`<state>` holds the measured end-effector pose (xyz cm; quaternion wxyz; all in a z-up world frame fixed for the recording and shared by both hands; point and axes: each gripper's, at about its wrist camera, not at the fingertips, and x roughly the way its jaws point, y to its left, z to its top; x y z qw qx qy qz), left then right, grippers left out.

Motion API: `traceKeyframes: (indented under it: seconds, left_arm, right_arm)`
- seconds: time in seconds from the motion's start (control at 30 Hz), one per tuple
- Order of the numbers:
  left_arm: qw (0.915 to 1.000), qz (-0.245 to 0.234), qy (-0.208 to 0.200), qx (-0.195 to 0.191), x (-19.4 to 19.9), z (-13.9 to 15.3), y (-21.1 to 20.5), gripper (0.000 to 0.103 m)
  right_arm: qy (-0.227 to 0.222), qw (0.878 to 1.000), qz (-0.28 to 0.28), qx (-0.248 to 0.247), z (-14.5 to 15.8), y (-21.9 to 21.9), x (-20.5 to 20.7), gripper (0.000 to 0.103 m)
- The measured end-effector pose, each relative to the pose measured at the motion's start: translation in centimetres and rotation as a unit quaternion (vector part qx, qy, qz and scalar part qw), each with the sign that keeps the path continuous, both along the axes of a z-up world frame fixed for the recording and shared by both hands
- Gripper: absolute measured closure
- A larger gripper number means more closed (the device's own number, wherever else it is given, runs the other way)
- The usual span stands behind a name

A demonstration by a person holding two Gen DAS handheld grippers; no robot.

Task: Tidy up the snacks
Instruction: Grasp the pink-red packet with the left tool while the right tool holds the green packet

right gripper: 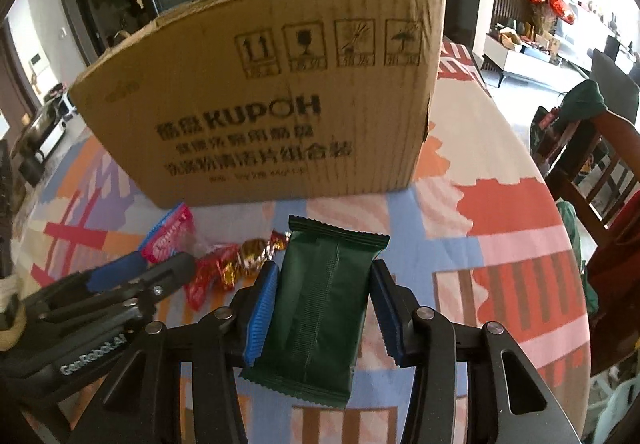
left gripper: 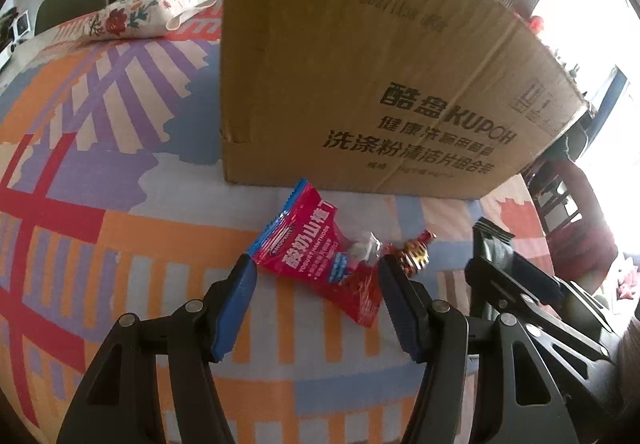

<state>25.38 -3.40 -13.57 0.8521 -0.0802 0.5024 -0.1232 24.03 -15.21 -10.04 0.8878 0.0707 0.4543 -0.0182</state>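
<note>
A dark green snack packet sits clamped between the blue pads of the right gripper, its crimped top edge pointing toward the cardboard box and its lower end hanging past the fingers; it looks lifted a little off the desk. The fingers press in on both long sides of the packet.

Just to the left lie the other snacks: a red and blue yogurt hawthorn pouch, and touching its right edge a gold and red wrapped candy. The left gripper hangs over the pouch with its fingers spread, one pad at each side of it, and neither pad visibly presses on it. All of these rest close to the front wall of the box, which stands upright on the patterned cloth covering the desk.

Behind the box on the left is a floral tissue pouch with a white tissue poking up. A wooden chair stands off the desk's right edge.
</note>
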Motion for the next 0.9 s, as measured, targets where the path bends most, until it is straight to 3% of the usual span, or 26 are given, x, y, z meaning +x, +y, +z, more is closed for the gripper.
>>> traceKeyframes:
  seconds: [0.27, 0.43, 0.8, 0.9]
  left_arm:
    - [1.0000, 0.003, -0.004, -0.003, 1.2, -0.6, -1.2, 0.043]
    - [0.9998, -0.002, -0.019, -0.010, 0.3, -0.3, -1.0, 0.053]
    - [0.9967, -0.006, -0.080, 0.008, -2.0, 2.4, 0.0, 0.087]
    - [0.9955, -0.013, -0.094, 0.006, -2.8, 3.1, 0.1, 0.087]
  right_arm:
    - [0.004, 1.000, -0.001, 0.006, -0.5, -0.6, 0.1, 0.055]
    - [0.005, 1.000, -0.002, 0.011, -0.7, -0.8, 0.0, 0.055]
    - [-0.010, 1.000, 0.007, 0.018, 0.4, -0.5, -1.1, 0.055]
    - [-0.020, 1.000, 0.013, 0.018, 1.2, -0.3, -1.7, 0.055]
